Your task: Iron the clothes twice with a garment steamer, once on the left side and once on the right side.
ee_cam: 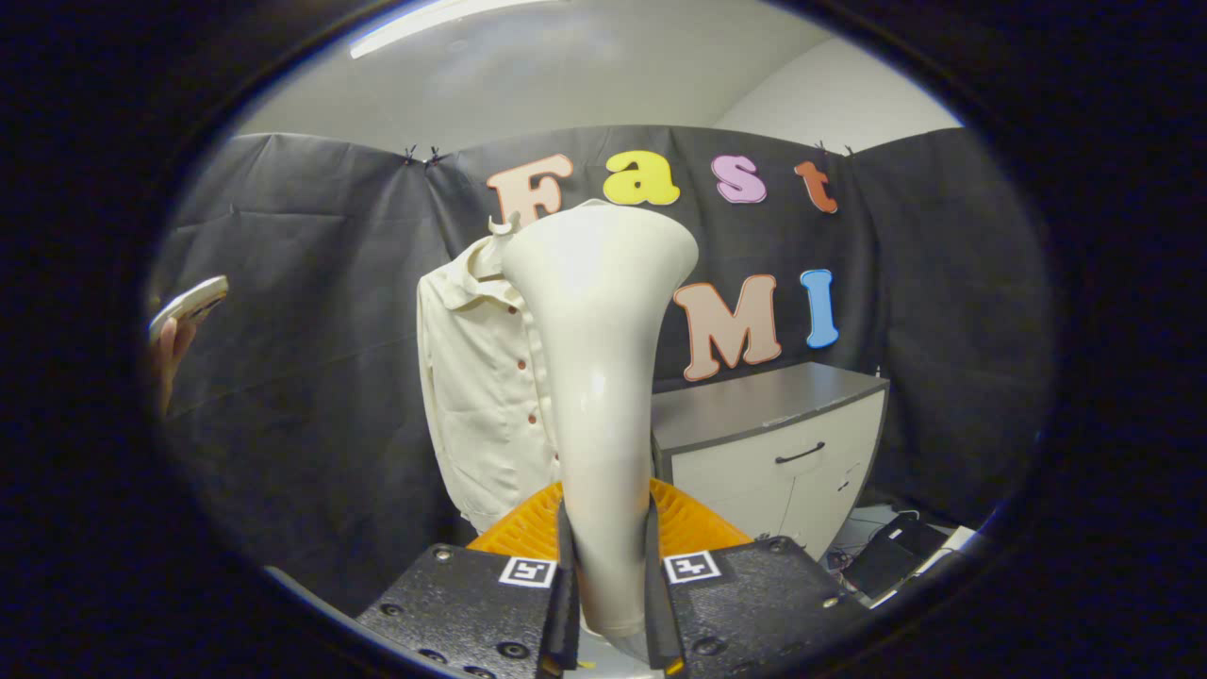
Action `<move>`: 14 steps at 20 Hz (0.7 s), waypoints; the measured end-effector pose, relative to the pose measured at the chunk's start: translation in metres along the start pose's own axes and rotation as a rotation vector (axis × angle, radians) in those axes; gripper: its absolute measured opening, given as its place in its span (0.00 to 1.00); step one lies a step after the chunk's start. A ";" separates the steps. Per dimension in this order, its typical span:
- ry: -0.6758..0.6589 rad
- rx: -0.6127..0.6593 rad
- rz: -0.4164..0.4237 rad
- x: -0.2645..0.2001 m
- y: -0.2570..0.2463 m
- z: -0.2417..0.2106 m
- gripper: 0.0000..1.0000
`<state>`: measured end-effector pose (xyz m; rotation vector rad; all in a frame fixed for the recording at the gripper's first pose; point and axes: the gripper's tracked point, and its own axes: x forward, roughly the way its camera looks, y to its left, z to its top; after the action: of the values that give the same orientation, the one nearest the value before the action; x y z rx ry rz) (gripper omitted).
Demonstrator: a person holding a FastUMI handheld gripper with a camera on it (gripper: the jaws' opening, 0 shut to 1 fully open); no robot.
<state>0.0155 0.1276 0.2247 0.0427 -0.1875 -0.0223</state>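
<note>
My gripper [608, 575] is shut on the handle of a cream garment steamer [594, 358], which stands upright between the fingers with its wide head at the top. Beyond it hangs a cream button-up shirt [471, 396] against the black cloth wall. The steamer covers the shirt's right half, so I see its collar, left front and a row of brown buttons. The steamer head is level with the collar; whether it touches the cloth I cannot tell.
A white cabinet with a grey top [783, 434] stands to the right of the shirt. Cables and a dark device [896, 556] lie on the floor beside it. At the far left a person's hand holds a phone [189, 306].
</note>
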 end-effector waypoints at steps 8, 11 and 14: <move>0.041 0.025 -0.039 -0.004 0.022 -0.019 0.28; 0.043 0.019 -0.049 -0.006 0.022 -0.019 0.27; 0.038 0.013 -0.051 -0.006 0.021 -0.016 0.28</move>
<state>0.0131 0.1495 0.2089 0.0605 -0.1481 -0.0710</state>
